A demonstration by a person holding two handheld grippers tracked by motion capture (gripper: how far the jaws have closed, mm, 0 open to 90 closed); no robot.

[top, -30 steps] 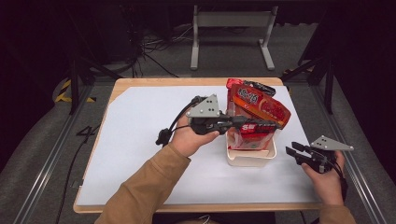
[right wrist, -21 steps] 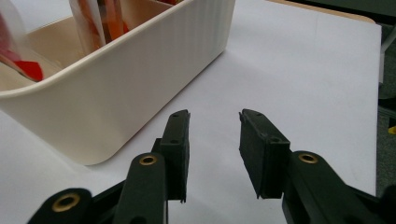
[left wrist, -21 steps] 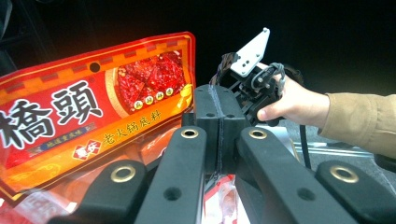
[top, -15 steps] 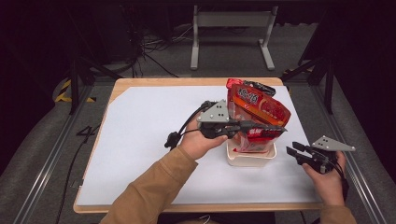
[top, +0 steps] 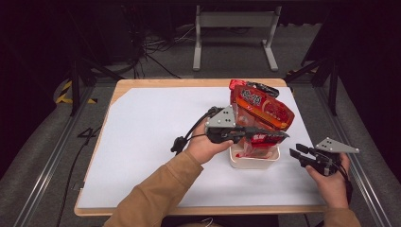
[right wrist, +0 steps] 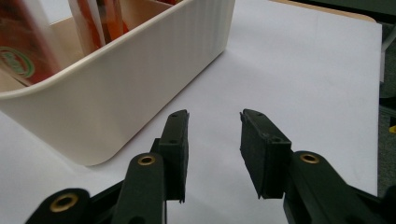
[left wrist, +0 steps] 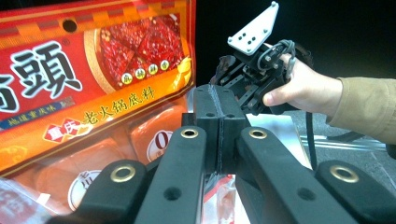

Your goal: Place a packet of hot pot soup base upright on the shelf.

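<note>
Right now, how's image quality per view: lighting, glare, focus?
High view: white table sheet evenly lit, room behind dark, whole frame a bit soft. Left gripper view: red packet print sharp, mild sheen on its clear plastic, the near left gripper soft, background black. Right gripper view: right gripper fairly crisp, cream bin soft at the left edge, no harsh glare.

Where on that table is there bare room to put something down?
The white sheet is bare left of the left gripper, and along the near edge. It is crowded at the right: the cream bin with red packets, and the right gripper beside it.
</note>
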